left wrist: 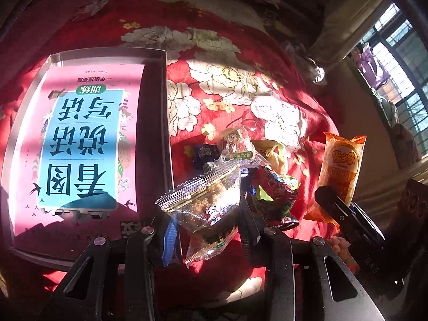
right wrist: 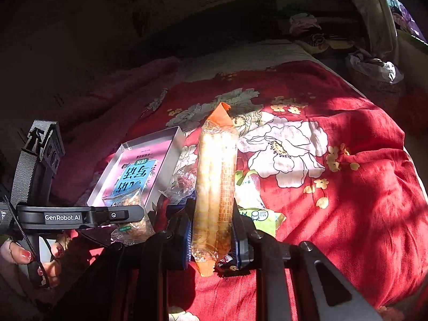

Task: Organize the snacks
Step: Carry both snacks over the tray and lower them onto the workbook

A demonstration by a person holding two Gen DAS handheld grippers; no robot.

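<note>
Snacks in crinkly wrappers (left wrist: 256, 176) lie heaped on the red floral quilt (left wrist: 240, 85) beside the shallow grey box (left wrist: 160, 61). Left gripper (left wrist: 206, 214) pinches a clear crumbly-cake packet (left wrist: 203, 200); right gripper (right wrist: 211, 227) clamps a long orange-ended roll packet (right wrist: 216, 176).

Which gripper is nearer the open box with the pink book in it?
Left. The left gripper, holding a clear snack packet, hangs right beside the box. The right gripper, holding an orange snack stick, is farther off, beyond the snack pile.
</note>
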